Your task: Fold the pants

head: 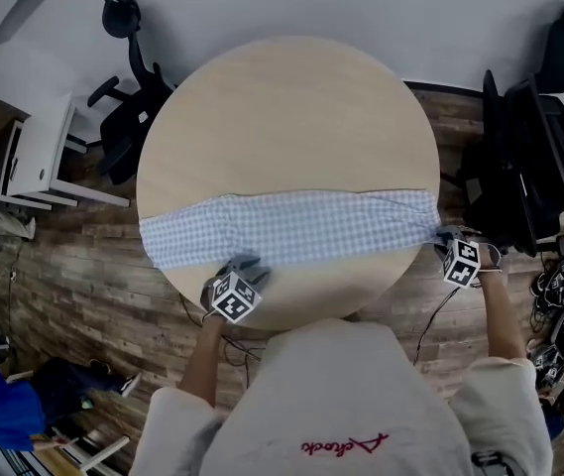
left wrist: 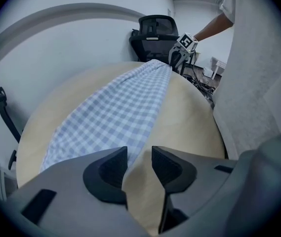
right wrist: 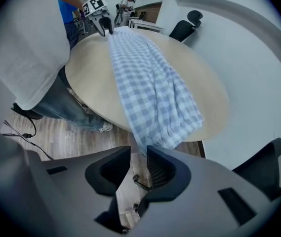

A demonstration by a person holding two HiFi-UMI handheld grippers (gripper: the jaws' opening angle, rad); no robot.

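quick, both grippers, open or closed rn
Left gripper: open, holding nothing, beside the pants edge.
Right gripper: open, pants end at its tips, unpinched.

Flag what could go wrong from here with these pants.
1. The right gripper is open beyond the table edge, with floor showing between its jaws. Closing there may catch only a corner of the pants, or miss them.
2. The left gripper is open over bare table beside the cloth's near edge, so it may pinch just one layer.
3. The pants' right end hangs off the table, so a one-sided pull could drag them off.
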